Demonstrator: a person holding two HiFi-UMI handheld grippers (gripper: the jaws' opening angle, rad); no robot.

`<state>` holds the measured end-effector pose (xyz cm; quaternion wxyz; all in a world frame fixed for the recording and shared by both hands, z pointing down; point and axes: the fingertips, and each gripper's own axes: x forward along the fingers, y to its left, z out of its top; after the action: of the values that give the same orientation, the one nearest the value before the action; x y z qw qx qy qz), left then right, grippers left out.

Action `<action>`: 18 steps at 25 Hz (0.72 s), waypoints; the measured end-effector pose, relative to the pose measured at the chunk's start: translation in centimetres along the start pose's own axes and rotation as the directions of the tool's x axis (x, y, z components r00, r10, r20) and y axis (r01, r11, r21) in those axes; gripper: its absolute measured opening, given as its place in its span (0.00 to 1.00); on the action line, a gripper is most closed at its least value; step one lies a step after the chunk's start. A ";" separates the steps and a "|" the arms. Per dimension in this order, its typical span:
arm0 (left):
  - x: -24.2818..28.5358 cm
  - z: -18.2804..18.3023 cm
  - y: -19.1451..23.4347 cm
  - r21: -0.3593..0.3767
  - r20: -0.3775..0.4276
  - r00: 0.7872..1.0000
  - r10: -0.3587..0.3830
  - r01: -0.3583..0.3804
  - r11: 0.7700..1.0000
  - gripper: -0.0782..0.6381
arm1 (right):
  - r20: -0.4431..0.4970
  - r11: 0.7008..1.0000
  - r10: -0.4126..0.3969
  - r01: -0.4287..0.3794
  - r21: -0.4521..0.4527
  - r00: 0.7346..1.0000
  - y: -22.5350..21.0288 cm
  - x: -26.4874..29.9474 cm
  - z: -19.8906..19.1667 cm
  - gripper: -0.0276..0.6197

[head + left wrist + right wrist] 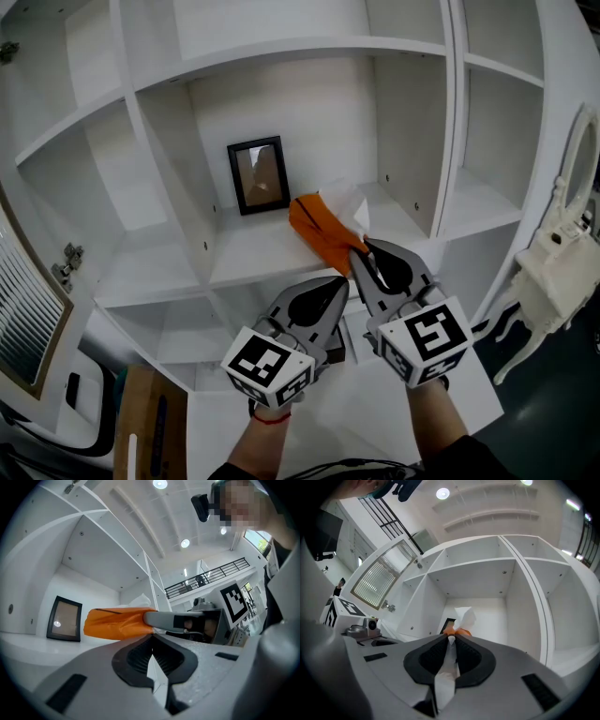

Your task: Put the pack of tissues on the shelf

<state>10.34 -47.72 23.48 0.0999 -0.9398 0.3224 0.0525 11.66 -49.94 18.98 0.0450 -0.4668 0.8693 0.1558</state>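
Observation:
The orange pack of tissues [320,232] lies tilted in the middle compartment of the white shelf [246,257], with a white tissue [344,201] sticking out of its top. My right gripper [360,249] is shut on the pack's near end. In the right gripper view the clear wrapper runs between the closed jaws [450,640], and the orange pack [455,631] shows just beyond them. My left gripper [338,284] hangs shut just below the shelf's front edge, holding nothing. From the left gripper view the pack [117,623] sits ahead of my left gripper [151,643].
A black picture frame [258,175] leans against the back wall of the same compartment, left of the pack. A white ornate table [555,272] stands at the right. At the lower left are a slatted panel [25,309] and a brown board [150,422].

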 end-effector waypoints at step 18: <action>0.3 -0.8 1.5 -0.088 0.033 0.997 0.064 -0.060 0.994 0.12 | 0.116 0.999 -0.007 0.002 0.038 0.993 -0.4 -1.8 1.1 0.17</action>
<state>9.68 -49.21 24.01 0.0630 -0.9318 0.3471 0.0861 12.95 -48.33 18.28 0.1045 -0.4580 0.8670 0.1662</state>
